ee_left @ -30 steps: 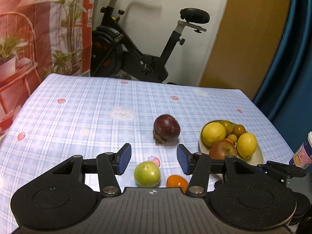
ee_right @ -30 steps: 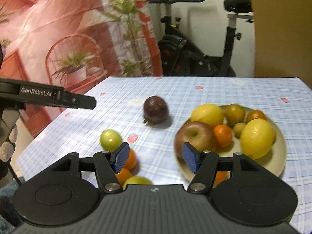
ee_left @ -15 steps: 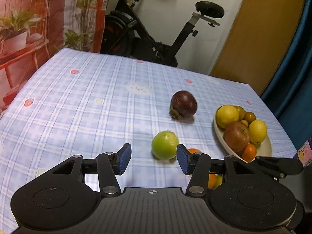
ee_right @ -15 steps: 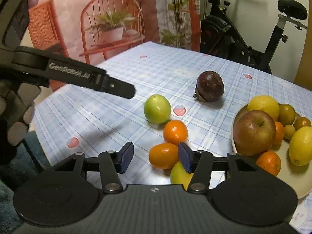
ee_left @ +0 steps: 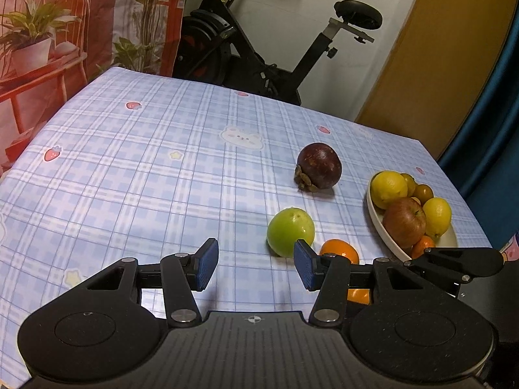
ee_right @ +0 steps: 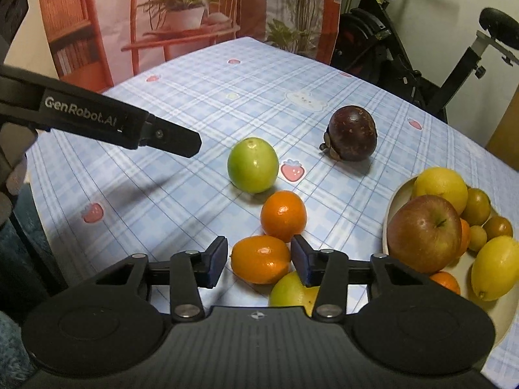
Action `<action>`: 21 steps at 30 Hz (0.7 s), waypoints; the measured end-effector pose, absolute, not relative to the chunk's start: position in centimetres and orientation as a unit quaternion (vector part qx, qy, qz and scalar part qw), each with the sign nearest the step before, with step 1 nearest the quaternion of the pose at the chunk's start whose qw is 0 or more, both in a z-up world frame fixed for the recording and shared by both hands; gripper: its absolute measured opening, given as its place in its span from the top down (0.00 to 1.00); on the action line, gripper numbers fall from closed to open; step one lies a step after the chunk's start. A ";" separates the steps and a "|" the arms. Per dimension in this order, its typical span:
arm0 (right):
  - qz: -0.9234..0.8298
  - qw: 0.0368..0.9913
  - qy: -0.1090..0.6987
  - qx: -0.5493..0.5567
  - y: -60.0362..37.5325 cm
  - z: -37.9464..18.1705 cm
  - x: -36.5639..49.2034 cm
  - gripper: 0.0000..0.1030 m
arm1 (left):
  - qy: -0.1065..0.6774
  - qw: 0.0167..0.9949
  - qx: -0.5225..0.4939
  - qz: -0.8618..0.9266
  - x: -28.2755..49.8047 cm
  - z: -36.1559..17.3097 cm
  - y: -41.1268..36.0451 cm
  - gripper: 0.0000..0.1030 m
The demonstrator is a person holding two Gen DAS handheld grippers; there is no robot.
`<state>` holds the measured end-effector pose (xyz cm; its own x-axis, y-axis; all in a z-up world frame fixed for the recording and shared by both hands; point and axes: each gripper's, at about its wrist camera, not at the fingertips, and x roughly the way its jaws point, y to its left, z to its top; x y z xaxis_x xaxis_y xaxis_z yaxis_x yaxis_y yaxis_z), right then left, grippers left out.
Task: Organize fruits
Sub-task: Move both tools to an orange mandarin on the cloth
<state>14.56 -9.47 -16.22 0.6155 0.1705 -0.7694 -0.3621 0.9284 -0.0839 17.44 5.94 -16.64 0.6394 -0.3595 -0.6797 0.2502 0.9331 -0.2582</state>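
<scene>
The right gripper (ee_right: pixel 258 261) has its jaws closing around the oval orange fruit (ee_right: pixel 260 258), not yet pressing. Centre it, squeeze gently. The left gripper (ee_left: pixel 256 267) has its jaws apart, empty.

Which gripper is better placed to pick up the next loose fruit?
Right. The right gripper already brackets the oval orange fruit, jaws closing. The left gripper is open over bare cloth.

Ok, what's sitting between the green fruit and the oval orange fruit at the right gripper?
A round orange fruit lies between the green fruit and the oval orange fruit; the right wrist view shows it.
</scene>
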 end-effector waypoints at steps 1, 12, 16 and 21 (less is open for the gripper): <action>0.149 0.891 0.412 -0.119 -9.4 -16.3 14.6 0.56 | 0.390 0.902 -0.070 -0.169 17.5 -16.7 6.0 0.48; 0.162 0.893 0.404 -0.111 -9.6 -16.1 14.1 0.57 | 0.393 0.901 -0.068 -0.168 17.6 -16.9 5.8 0.48; 0.165 0.900 0.392 -0.096 -9.8 -15.6 13.6 0.58 | 0.394 0.900 -0.065 -0.174 17.5 -16.9 5.4 0.48; 0.152 0.917 0.363 -0.066 -11.4 -14.6 13.0 0.58 | 0.400 0.893 -0.064 -0.196 17.4 -16.8 4.5 0.49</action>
